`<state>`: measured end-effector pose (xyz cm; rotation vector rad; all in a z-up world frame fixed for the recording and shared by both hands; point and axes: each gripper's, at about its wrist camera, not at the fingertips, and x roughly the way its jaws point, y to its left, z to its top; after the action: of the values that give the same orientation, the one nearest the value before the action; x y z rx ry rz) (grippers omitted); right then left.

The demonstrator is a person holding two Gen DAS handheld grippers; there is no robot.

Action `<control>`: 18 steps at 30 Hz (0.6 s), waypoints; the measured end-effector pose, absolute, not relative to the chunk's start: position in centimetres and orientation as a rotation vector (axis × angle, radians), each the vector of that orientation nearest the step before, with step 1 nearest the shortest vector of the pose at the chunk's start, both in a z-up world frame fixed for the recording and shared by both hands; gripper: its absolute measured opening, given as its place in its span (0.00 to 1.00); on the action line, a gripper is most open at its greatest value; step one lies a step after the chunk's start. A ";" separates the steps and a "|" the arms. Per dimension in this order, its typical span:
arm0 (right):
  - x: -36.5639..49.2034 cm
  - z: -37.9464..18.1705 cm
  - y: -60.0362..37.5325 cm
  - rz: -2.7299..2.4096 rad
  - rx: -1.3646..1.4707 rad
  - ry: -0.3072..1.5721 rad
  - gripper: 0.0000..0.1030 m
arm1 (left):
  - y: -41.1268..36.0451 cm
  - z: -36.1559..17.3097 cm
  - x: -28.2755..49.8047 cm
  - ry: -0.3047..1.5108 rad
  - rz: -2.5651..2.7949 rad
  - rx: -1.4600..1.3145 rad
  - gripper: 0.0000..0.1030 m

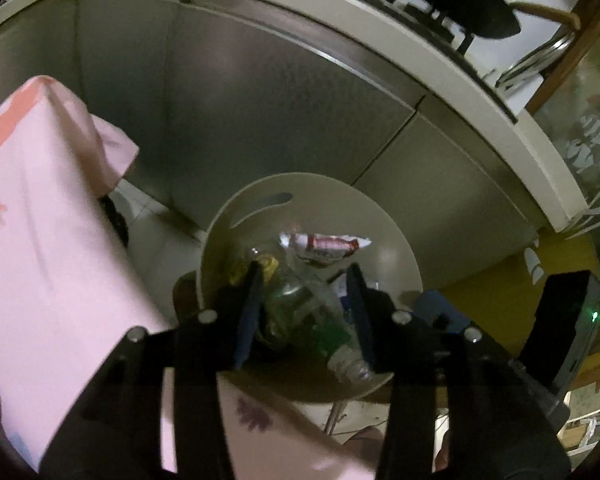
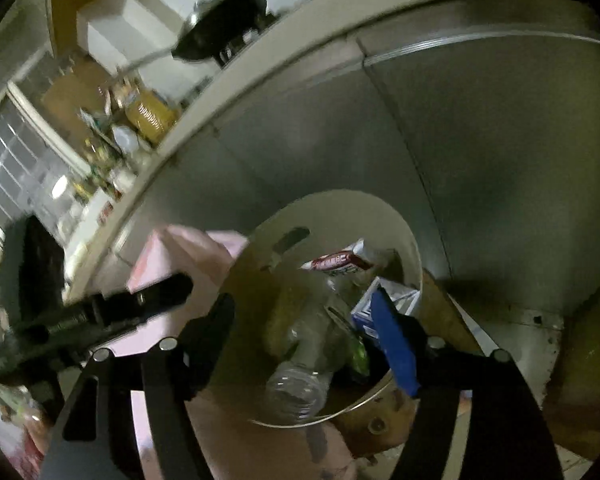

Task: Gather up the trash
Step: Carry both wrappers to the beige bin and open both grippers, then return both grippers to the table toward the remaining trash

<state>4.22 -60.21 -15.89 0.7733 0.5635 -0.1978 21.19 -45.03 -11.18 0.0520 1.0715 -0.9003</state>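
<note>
Both grippers are hanging over the white bin at lower centre. Left gripper and right gripper are standing open, gripping nothing, above a clear plastic bottle lying inside.

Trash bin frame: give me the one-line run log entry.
stage: drop-off at bin | left gripper: open, empty | right gripper: open, empty | trash bin: holds clear bottle, red-white wrapper, blue-white carton

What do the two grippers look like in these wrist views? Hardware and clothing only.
Both are black frames with silver screw heads. The left gripper has two dark fingers with blue pads. The right gripper has one bright blue pad showing; the other finger looks black. Pale pink fabric with reddish print sits beside them, apparently clothing.
</note>
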 end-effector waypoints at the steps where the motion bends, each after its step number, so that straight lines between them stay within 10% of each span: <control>1: 3.5 -15.6 -59.9 -0.188 0.786 0.540 0.66 | -44.2 -10.8 20.8 1.056 -0.901 0.037 0.40; 18: 2.5 -10.7 -47.3 0.067 0.779 0.547 0.66 | -21.6 -7.3 9.2 0.862 -0.773 0.057 0.40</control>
<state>2.52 -47.27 -10.74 0.7787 0.5468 0.0672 9.17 -21.58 -7.30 0.0574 0.8619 -0.7728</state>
